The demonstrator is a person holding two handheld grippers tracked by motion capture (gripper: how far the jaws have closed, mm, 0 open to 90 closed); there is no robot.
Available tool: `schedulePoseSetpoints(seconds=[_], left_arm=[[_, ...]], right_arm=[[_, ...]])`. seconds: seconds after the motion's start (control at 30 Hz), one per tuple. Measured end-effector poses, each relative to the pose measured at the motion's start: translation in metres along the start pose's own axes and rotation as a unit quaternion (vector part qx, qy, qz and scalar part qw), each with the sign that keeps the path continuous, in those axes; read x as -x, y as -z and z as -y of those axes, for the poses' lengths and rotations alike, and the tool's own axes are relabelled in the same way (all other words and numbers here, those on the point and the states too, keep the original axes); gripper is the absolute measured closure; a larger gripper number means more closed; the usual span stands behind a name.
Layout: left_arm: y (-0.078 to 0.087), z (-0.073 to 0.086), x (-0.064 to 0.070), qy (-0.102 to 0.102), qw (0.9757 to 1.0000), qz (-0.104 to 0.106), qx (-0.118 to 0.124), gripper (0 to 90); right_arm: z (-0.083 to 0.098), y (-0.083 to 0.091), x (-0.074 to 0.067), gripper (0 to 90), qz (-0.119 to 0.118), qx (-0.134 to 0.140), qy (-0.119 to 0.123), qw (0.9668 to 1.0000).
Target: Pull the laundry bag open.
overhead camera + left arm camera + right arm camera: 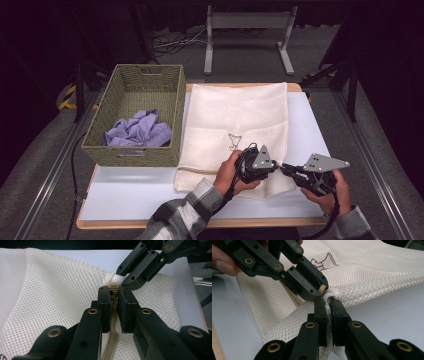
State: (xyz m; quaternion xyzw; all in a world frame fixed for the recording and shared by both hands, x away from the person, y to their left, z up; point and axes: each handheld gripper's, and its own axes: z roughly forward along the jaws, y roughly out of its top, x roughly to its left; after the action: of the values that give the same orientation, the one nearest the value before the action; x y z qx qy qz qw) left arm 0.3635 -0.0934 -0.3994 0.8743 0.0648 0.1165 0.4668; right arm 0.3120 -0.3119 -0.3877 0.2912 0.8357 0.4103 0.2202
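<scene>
While the person is standing at the white counter, both pairs of tongs are meeting at the near corner of a cream mesh laundry bag with a tan zipper. The left tongs are clenching the tan zipper pull, and just beyond their tips the right tongs are pinching the bag's white end tab. Judging by the zipper lying closed behind the pull, opening is only starting. Well off past the left tongs, crumpled lilac cloth is waiting in a green woven basket, presumably still to be bagged.
</scene>
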Motion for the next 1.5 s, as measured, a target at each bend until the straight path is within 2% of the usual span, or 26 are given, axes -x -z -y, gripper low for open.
schedulePoseSetpoints(seconds=[0.43, 0.6, 0.73, 0.9, 1.03, 1.1, 1.33, 1.5], left_arm=[[0.006, 0.021, -0.002, 0.015, 0.9998, 0.004, -0.01, 80.3], [0.003, 0.019, -0.001, 0.008, 0.9999, -0.002, -0.015, 75.6], [-0.001, 0.017, 0.0, 0.009, 0.9998, 0.0, -0.017, 75.6], [-0.006, 0.014, 0.001, -0.004, 0.9996, 0.0, -0.03, 72.0], [-0.01, 0.013, 0.0, -0.007, 0.9991, 0.006, -0.04, 75.5], [-0.012, 0.014, -0.001, -0.009, 0.999, 0.006, -0.043, 80.7], [-0.018, 0.013, 0.002, -0.014, 0.9982, 0.002, -0.058, 81.5], [-0.024, 0.014, 0.002, -0.005, 0.9979, 0.004, -0.064, 81.7]], right_arm=[[0.001, 0.001, 0.001, 85.2, -0.003, 0.001, -0.005, 1.0], [0.0, 0.001, 0.0, 85.3, -0.004, 0.001, -0.002, 1.0], [0.001, 0.001, 0.001, 85.2, -0.004, 0.0, -0.005, 1.0], [0.001, 0.001, 0.001, 85.3, -0.008, 0.003, -0.008, 0.9999], [0.002, 0.0, 0.001, 85.3, -0.01, 0.002, -0.006, 0.9999], [0.002, 0.0, 0.001, 85.3, -0.01, 0.002, -0.004, 0.9999], [0.007, 0.0, 0.003, 85.3, -0.009, -0.006, -0.012, 0.9999], [0.012, -0.002, 0.005, 85.5, 0.005, -0.017, -0.02, 0.9997]])
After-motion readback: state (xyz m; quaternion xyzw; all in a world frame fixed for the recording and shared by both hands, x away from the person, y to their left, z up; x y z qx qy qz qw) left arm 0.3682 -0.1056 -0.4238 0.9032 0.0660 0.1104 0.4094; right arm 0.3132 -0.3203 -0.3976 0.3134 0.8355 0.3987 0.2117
